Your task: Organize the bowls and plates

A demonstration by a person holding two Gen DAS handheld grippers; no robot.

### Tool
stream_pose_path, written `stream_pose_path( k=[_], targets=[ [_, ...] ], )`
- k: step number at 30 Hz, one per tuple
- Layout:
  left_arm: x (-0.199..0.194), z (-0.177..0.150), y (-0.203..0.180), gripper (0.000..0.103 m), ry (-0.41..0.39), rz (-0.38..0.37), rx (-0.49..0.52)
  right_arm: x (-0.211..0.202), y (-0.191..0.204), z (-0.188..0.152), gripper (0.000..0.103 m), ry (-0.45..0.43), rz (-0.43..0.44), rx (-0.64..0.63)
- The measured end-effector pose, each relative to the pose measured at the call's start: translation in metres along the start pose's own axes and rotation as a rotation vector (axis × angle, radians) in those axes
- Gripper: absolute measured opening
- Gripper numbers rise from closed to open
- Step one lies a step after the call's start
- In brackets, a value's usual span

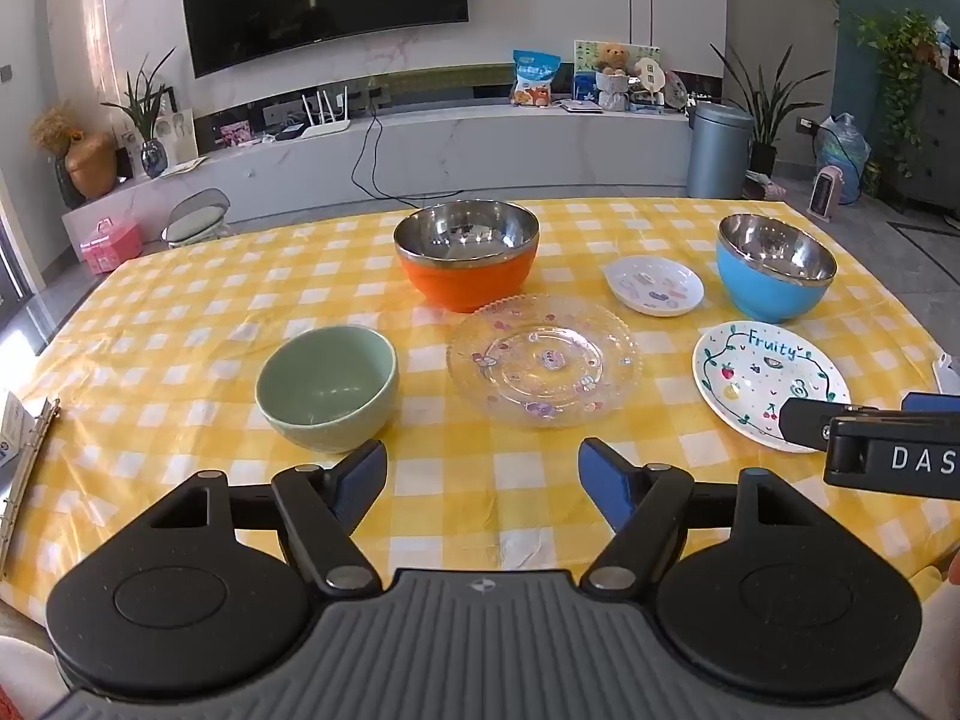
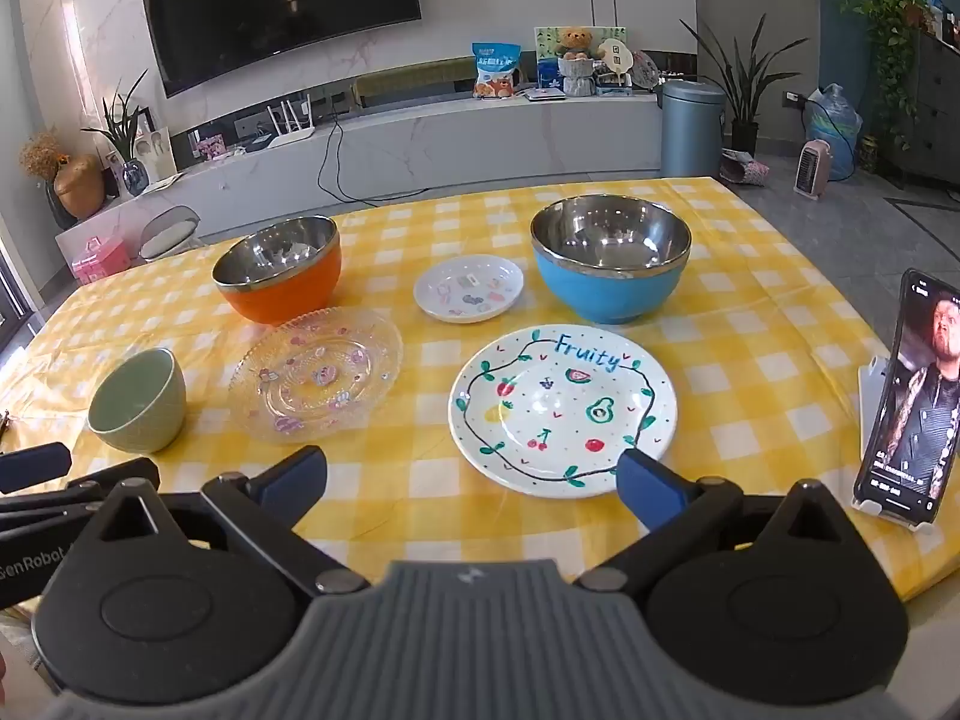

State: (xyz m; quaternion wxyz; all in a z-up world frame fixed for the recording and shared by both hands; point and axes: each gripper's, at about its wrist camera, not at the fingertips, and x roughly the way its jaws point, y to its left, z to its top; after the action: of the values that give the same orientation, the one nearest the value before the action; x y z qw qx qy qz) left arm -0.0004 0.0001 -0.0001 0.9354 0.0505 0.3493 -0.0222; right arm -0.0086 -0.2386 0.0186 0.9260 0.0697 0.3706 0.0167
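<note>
On the yellow checked tablecloth (image 1: 180,324) stand a green bowl (image 1: 327,387), an orange steel-lined bowl (image 1: 467,255), a blue steel-lined bowl (image 1: 774,267), a clear glass plate (image 1: 543,360), a small white dish (image 1: 654,285) and a white "Fruity" plate (image 1: 762,378). My left gripper (image 1: 483,480) hovers open above the cloth, short of the green bowl and glass plate. My right gripper (image 2: 471,483) is open, at the near edge of the Fruity plate (image 2: 561,408), nothing between its fingers. It shows at the right edge of the left wrist view (image 1: 864,438).
A phone (image 2: 912,396) on a stand plays a video at the table's right edge. A ring binder (image 1: 27,468) lies at the left edge. Beyond the table are a chair (image 1: 198,219), a pink box (image 1: 111,246), a bin (image 1: 717,150) and a TV wall.
</note>
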Motion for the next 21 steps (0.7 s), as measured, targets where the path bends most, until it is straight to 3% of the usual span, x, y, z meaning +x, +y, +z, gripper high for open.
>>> stream_pose_path(
  k=[21],
  targets=[
    [0.0036, -0.0021, 0.0016, 0.084, 0.036, -0.017, -0.032, 0.0009, -0.0003, 0.0004, 0.101, 0.005, -0.003, -0.002]
  ],
)
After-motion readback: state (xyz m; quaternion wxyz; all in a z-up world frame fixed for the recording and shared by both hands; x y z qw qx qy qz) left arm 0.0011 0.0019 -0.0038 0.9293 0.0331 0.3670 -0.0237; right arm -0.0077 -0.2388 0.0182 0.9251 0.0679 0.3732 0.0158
